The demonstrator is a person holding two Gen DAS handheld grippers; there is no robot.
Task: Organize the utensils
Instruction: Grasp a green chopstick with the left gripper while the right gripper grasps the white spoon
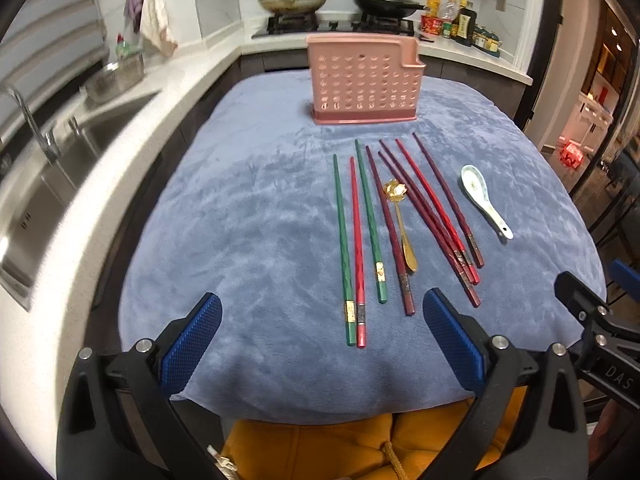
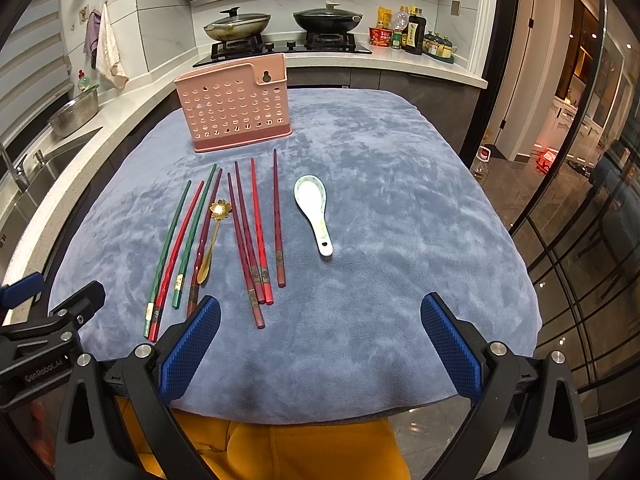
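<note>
Our left gripper (image 1: 322, 346) and right gripper (image 2: 320, 346) hover wide open over the bench's near edge, holding nothing. Ahead on the blue cloth (image 1: 240, 216) lie the chopsticks (image 1: 372, 224), a gold spoon (image 1: 400, 220) among them and a ceramic spoon (image 2: 314, 210) to their right. The pink utensil holder (image 2: 234, 106) stands toward the far edge; we cannot see its inside.

Right claw (image 2: 320, 336) gapes; chopsticks (image 2: 256, 240) beside white spoon (image 2: 314, 208).
</note>
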